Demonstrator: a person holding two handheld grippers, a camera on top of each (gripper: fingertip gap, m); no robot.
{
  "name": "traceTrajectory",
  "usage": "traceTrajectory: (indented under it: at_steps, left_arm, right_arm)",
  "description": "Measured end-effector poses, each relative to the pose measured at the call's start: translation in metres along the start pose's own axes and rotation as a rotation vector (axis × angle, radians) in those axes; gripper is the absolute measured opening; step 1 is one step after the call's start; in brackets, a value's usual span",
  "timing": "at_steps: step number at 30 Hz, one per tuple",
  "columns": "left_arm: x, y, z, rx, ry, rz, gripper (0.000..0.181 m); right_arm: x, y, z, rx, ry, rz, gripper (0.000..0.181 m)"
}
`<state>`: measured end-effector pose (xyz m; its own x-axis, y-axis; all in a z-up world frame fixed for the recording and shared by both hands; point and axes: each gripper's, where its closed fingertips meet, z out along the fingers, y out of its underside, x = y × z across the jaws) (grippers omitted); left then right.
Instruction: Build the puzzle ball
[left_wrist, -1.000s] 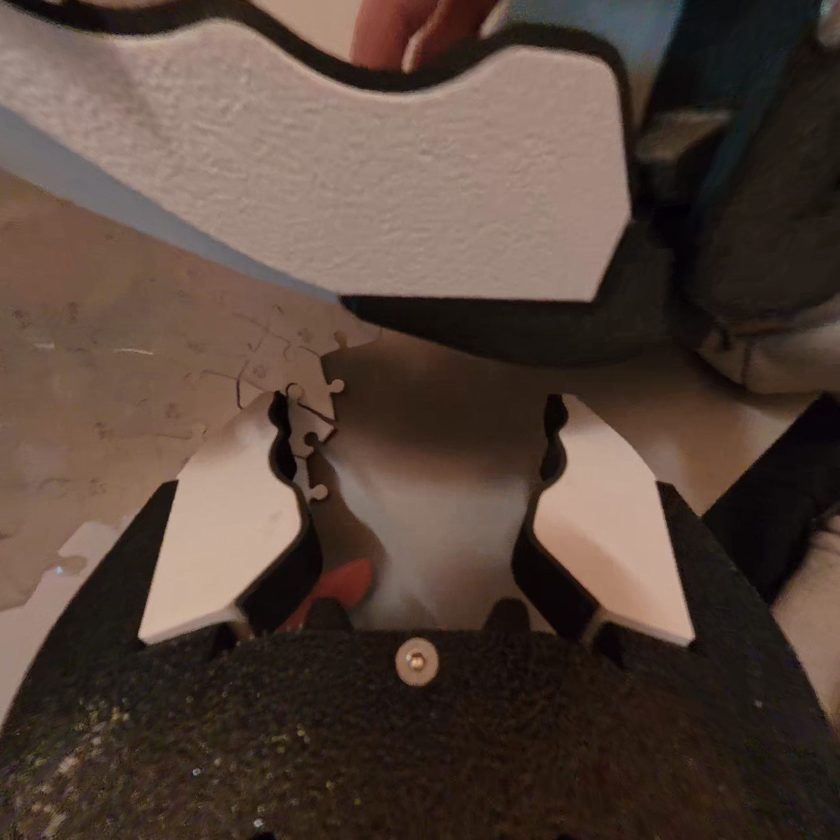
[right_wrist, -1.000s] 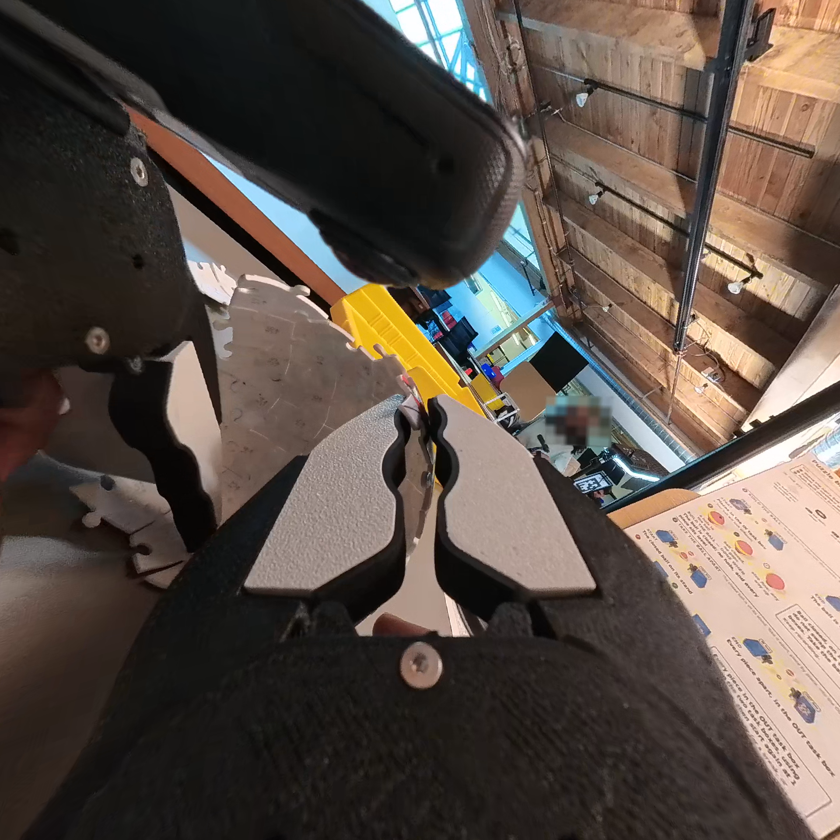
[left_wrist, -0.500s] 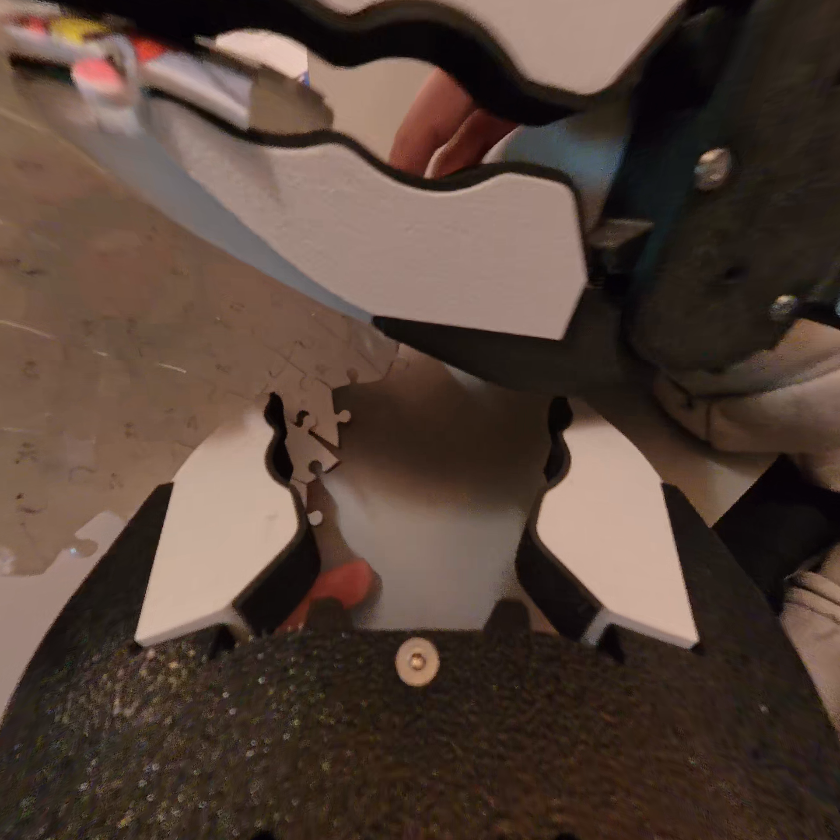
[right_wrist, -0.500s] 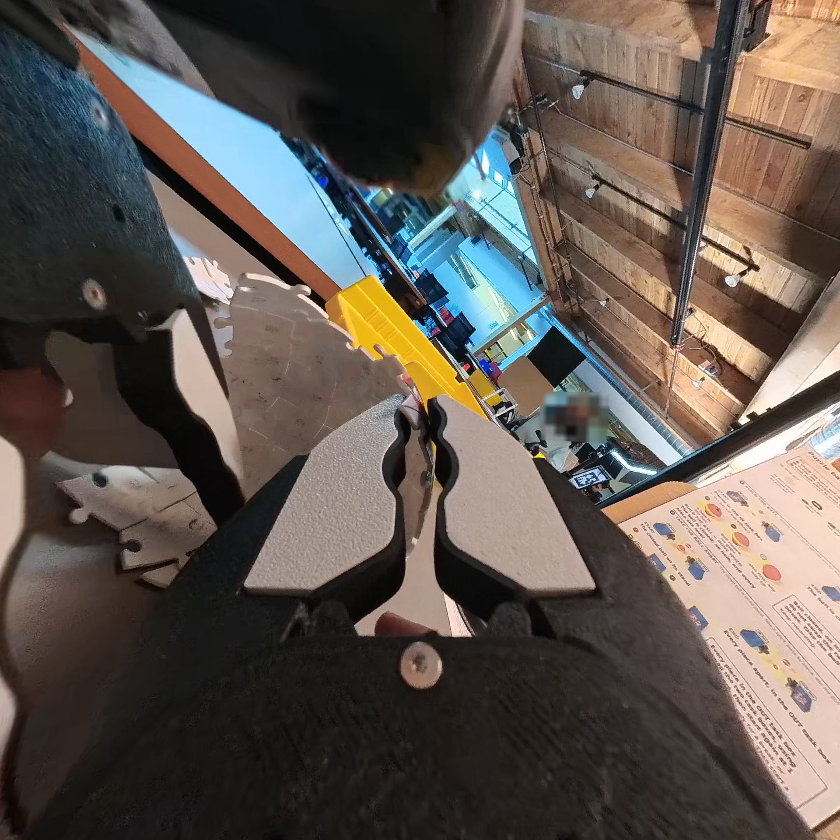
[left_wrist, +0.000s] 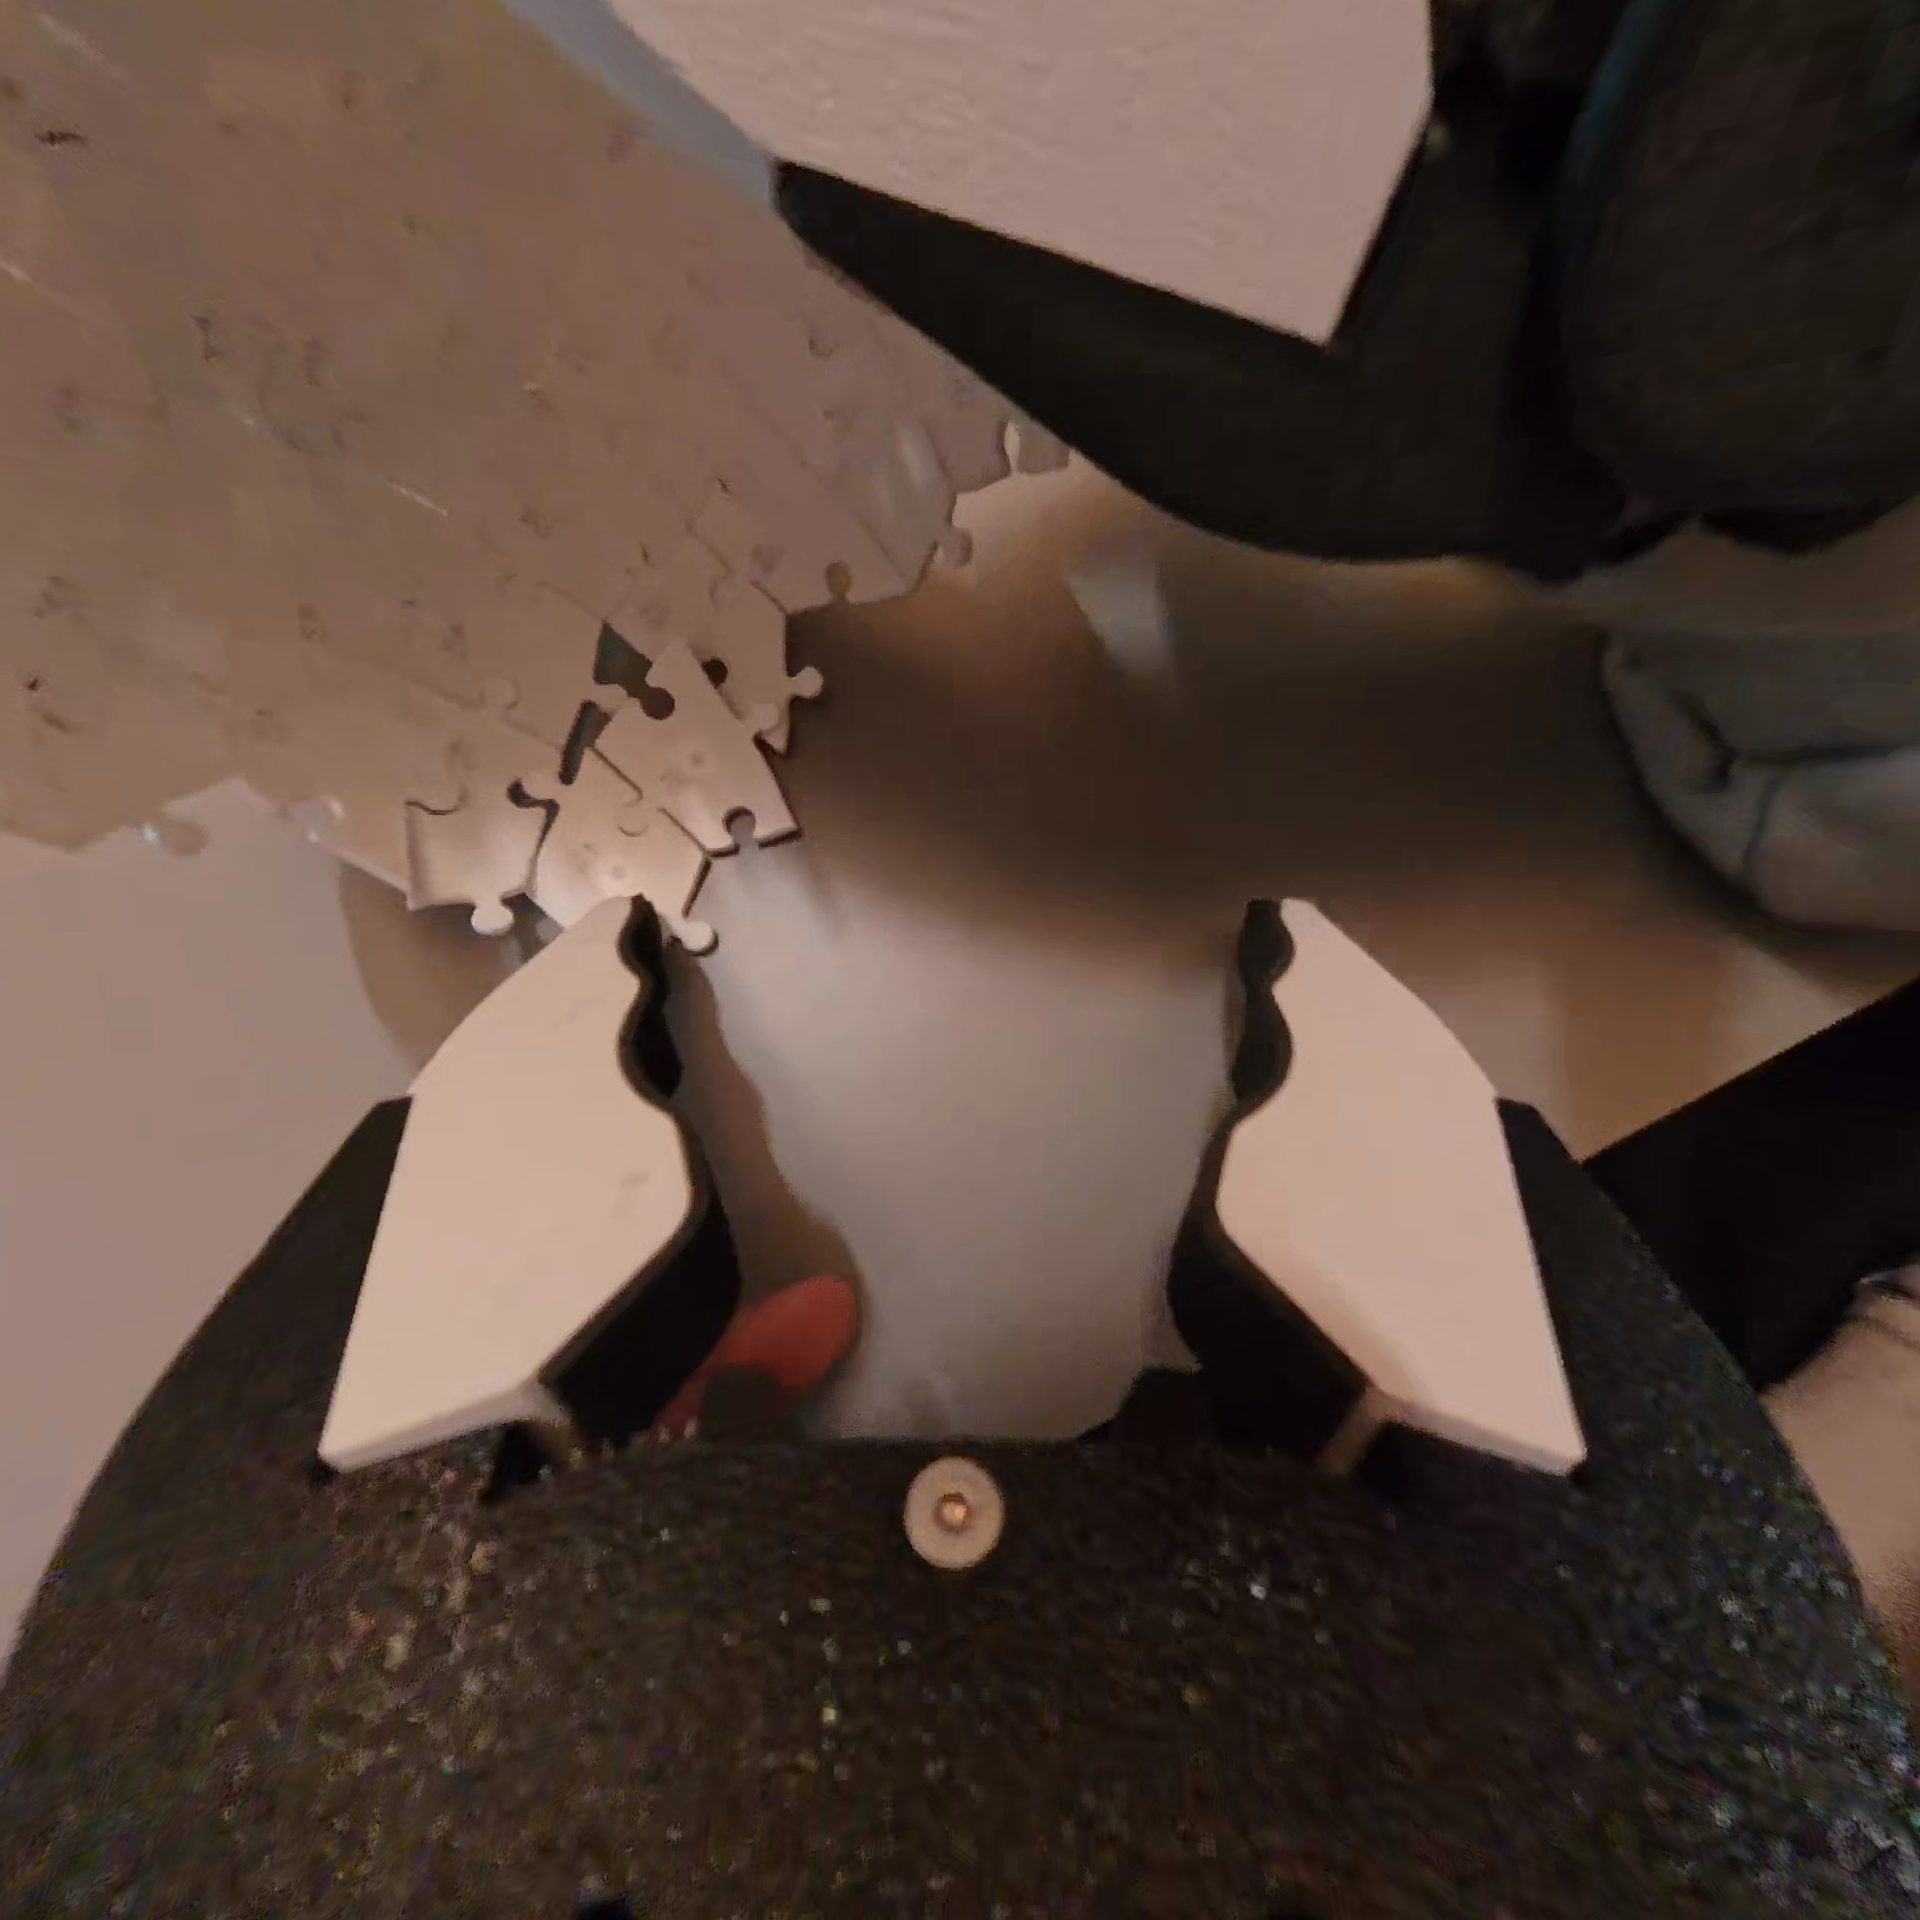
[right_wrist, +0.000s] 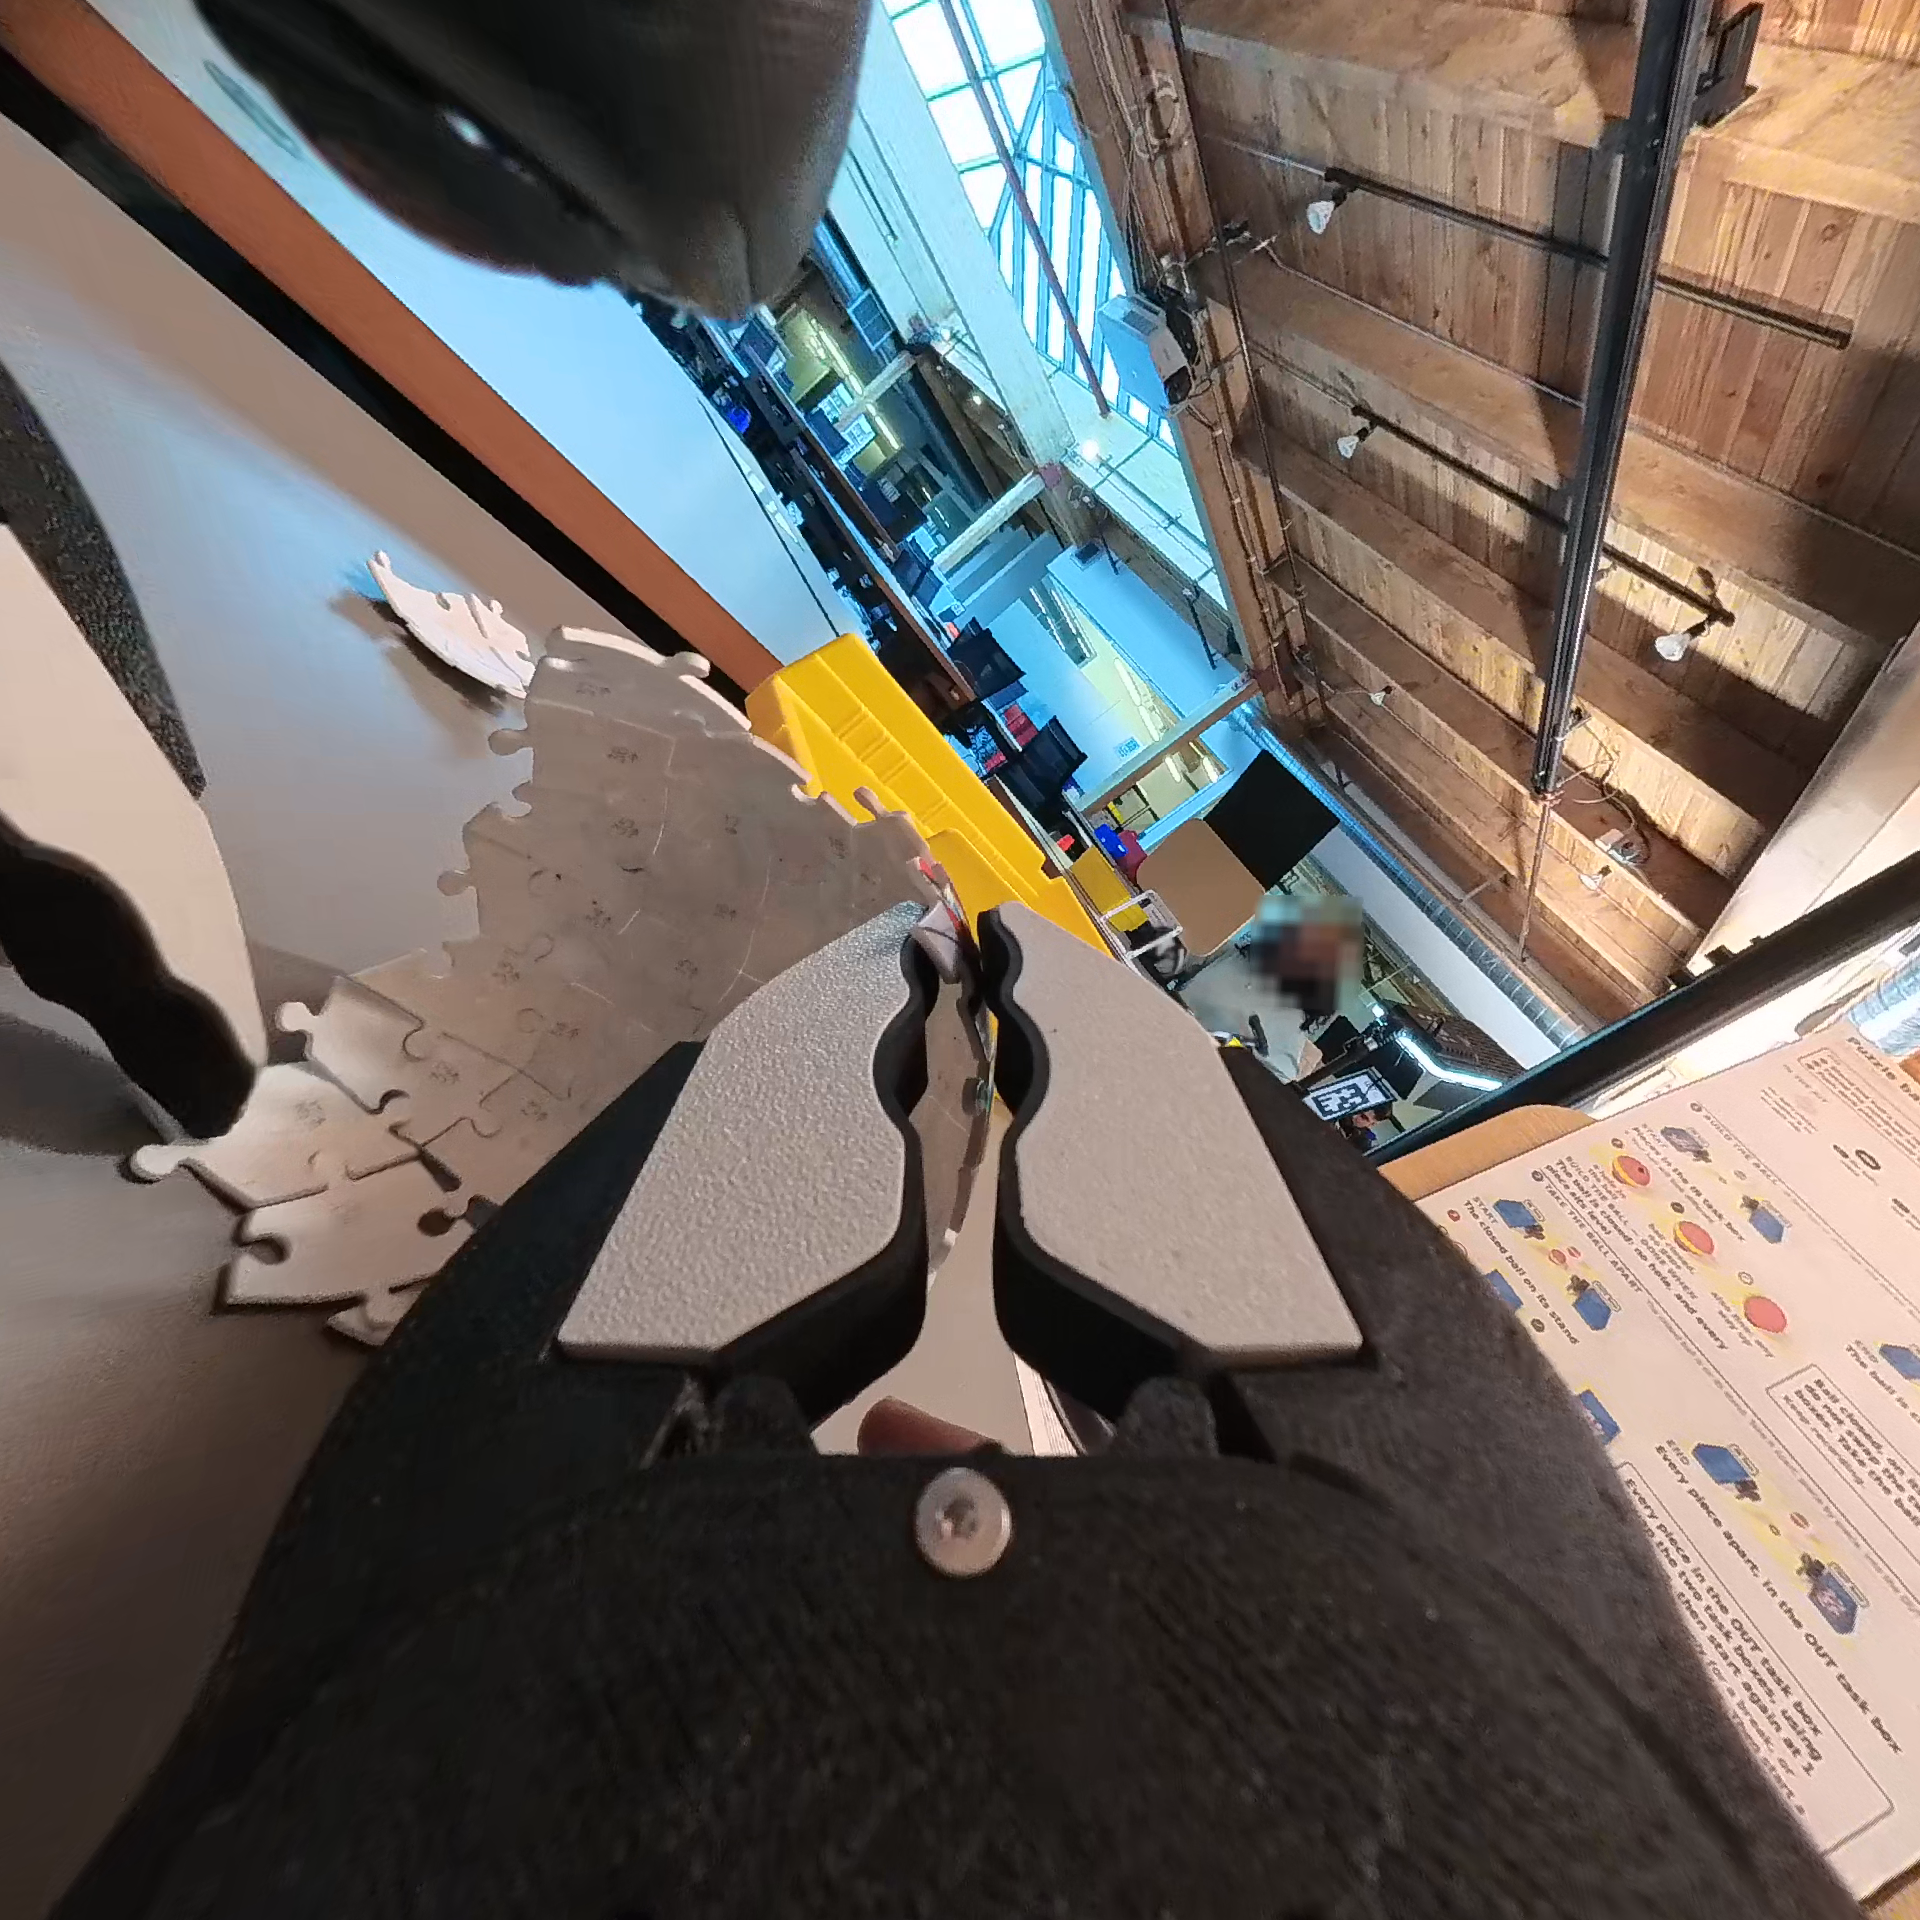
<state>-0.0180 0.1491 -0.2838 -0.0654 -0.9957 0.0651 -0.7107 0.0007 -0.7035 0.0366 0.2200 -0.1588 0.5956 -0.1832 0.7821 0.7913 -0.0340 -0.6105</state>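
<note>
Right wrist view | right hand-held gripper (right_wrist: 977, 940) clenched on curved puzzle shell (right_wrist: 623, 883) rim — raised above desk (right_wrist: 260, 499) | left hand-held gripper (left_wrist: 951, 935) released — beside loose lower pieces | risk: nudge unlocks tabs

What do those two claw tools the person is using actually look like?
Both match. The left gripper and right gripper each have a rough, speckled black body with one silver screw in the middle, and two flat pale grey fingers edged with wavy black pads. No cables show.
</note>
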Motion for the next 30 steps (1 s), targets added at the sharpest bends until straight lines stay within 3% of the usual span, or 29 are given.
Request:
traceTrajectory:
  at_steps: [10, 14, 16, 30]
  left_arm:
    - [-0.001, -0.017, 0.008, 0.055, -0.028, -0.191, 0.110]
    - [0.009, -0.027, 0.004, 0.124, 0.056, -0.195, 0.103]
    - [0.008, -0.033, 0.003, 0.165, 0.078, -0.179, 0.110]
    - [0.003, -0.042, 0.021, 0.105, 0.106, -0.189, 0.122]
  right_arm:
    - [0.000, -0.001, 0.000, 0.005, -0.002, -0.005, 0.008]
    - [0.000, -0.001, -0.001, 0.005, -0.002, -0.007, 0.008]
    - [0.000, -0.001, -0.001, 0.005, -0.003, -0.006, 0.008]
    - [0.000, -0.001, -0.001, 0.006, -0.001, -0.005, 0.007]
